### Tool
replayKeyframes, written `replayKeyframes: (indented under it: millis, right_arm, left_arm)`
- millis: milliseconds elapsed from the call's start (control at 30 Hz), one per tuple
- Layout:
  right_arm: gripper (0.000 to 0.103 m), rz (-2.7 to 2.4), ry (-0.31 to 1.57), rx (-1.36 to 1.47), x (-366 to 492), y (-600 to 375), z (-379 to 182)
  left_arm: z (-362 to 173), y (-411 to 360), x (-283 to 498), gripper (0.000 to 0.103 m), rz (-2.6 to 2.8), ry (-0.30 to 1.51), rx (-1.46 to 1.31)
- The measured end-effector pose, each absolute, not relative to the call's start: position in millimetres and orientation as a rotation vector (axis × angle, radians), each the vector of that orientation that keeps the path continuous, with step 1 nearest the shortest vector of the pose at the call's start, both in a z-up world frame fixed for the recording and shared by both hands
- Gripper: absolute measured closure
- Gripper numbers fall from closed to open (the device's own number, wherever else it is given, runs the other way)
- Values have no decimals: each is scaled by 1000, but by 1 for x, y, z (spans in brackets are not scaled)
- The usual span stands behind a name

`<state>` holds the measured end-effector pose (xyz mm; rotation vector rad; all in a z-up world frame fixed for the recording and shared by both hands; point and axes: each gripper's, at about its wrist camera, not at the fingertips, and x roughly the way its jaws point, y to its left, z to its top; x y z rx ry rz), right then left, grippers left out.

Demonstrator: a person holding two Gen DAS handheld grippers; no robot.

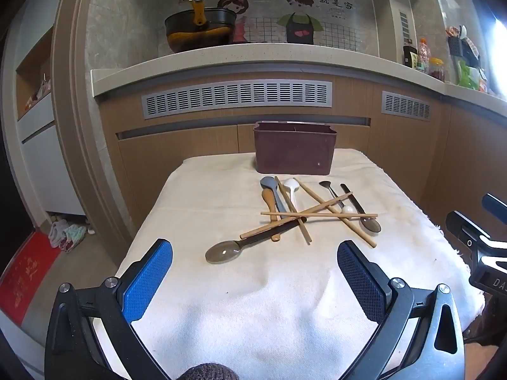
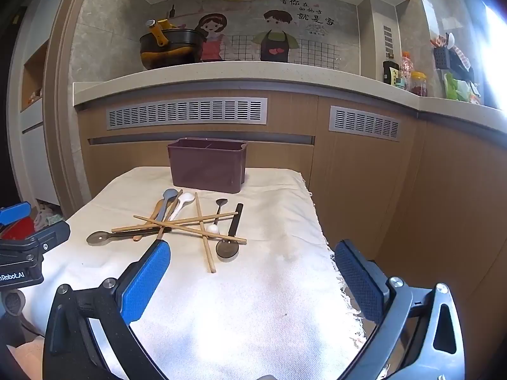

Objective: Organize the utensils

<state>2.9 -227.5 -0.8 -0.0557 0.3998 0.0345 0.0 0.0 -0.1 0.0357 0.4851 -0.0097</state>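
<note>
A heap of utensils lies on a cream cloth (image 1: pixel 221 285) (image 2: pixel 253 300): several wooden chopsticks (image 1: pixel 317 214) (image 2: pixel 190 220), two dark-handled translucent spoons (image 1: pixel 223 251) (image 2: pixel 227 248), a grey spoon (image 1: pixel 269 183) (image 2: pixel 169 194), a white spoon (image 1: pixel 291 185) (image 2: pixel 185 199) and a wooden spoon (image 1: pixel 267 198). Behind the heap stands a dark brown divided holder (image 1: pixel 294 147) (image 2: pixel 207 164). My left gripper (image 1: pixel 255 253) hovers open in front of the heap, nothing between its fingers. My right gripper (image 2: pixel 252 256) is open too, just short of the heap's right side.
The cloth-covered table ends at a fringed edge (image 2: pixel 339 272) on the right. Wooden cabinets with vent grilles (image 1: pixel 237 98) stand right behind the table. A pot (image 1: pixel 199 30) sits on the counter above. The other gripper (image 1: pixel 481 247) (image 2: pixel 22 253) shows at each view's side.
</note>
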Motion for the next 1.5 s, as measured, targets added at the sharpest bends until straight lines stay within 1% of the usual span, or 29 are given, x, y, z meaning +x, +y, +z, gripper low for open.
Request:
replayKeyframes:
  millis: [1500]
  right_arm:
    - [0,46,404,-56,5,-227,-4]
  left_arm:
    - [-6,-6,4,0,-13,512,52]
